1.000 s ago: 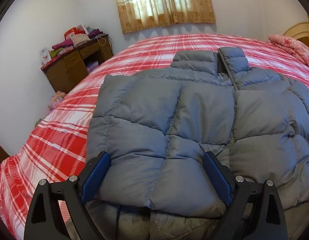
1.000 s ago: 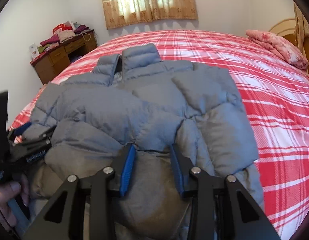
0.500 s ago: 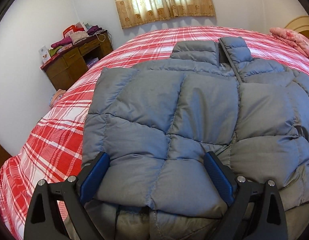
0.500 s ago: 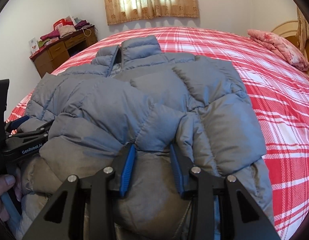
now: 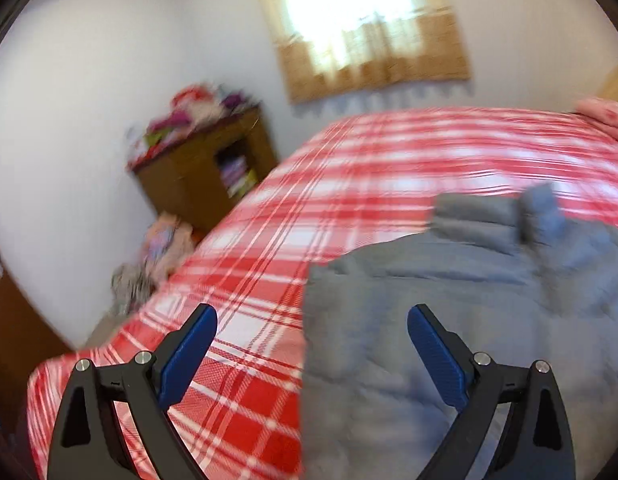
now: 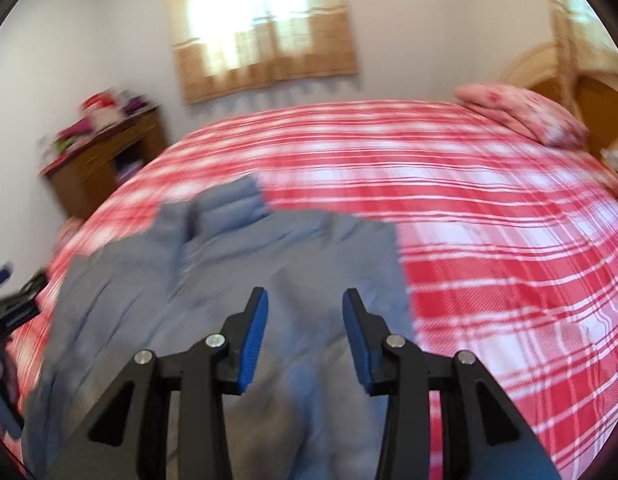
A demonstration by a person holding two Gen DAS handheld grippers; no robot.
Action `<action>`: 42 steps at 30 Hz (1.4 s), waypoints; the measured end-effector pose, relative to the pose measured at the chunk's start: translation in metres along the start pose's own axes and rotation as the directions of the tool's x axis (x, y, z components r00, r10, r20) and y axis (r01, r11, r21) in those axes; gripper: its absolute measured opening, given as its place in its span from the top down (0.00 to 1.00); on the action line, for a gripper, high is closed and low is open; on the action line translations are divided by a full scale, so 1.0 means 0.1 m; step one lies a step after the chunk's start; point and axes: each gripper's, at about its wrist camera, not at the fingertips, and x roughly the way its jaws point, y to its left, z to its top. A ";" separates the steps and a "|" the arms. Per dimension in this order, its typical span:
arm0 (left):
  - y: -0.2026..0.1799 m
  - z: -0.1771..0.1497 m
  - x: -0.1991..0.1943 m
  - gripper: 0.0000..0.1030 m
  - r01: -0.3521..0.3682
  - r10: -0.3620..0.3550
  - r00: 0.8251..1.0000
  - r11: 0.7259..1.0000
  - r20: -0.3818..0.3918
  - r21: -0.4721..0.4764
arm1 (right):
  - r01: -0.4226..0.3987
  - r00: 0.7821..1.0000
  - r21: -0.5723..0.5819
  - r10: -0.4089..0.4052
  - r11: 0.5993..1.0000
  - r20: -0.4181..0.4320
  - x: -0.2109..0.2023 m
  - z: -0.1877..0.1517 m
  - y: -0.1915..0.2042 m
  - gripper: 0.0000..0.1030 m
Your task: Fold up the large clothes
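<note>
From the left wrist view, the left gripper (image 5: 312, 330) stands wide open with nothing between its blue pads; one finger hangs over the red plaid bedspread (image 5: 389, 152), the other over the grey puffer jacket (image 5: 449, 320). The jacket lies flat on the bed, collar toward the curtained window (image 5: 369, 32), and a wooden dresser (image 5: 201, 168) piled with clothes stands against the wall.

From the right wrist view, the right gripper (image 6: 305, 312) is partly open, its jaws having just parted a little, and it holds nothing; the jacket (image 6: 213, 280) lies below and beyond the pads, apart from them. A pink pillow (image 6: 521, 116) sits at the bed's far corner.

The jacket looks light, soft and springy, its shell likely slick, so a fold will probably puff back up. Pinching a quilted seam or the hem at each lower corner seems the surest hold.
</note>
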 end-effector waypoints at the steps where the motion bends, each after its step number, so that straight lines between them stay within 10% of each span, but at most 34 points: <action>1: 0.03 0.01 0.19 0.06 -0.010 0.009 0.999 1.000 -0.034 -0.024 | 0.013 1.000 -0.002 -0.013 1.000 -0.010 0.10 0.03 -0.01 0.59; 9: -0.27 -0.25 0.85 0.06 -0.063 0.070 0.987 0.996 -0.143 0.057 | 0.038 0.989 -0.026 -0.041 0.999 -0.141 0.81 -0.17 -0.17 0.59; 42: -0.21 -0.35 1.04 0.02 -0.003 0.004 0.980 1.000 -0.200 0.006 | 0.063 0.986 -0.043 -0.069 0.997 -0.154 0.90 -0.24 -0.14 0.59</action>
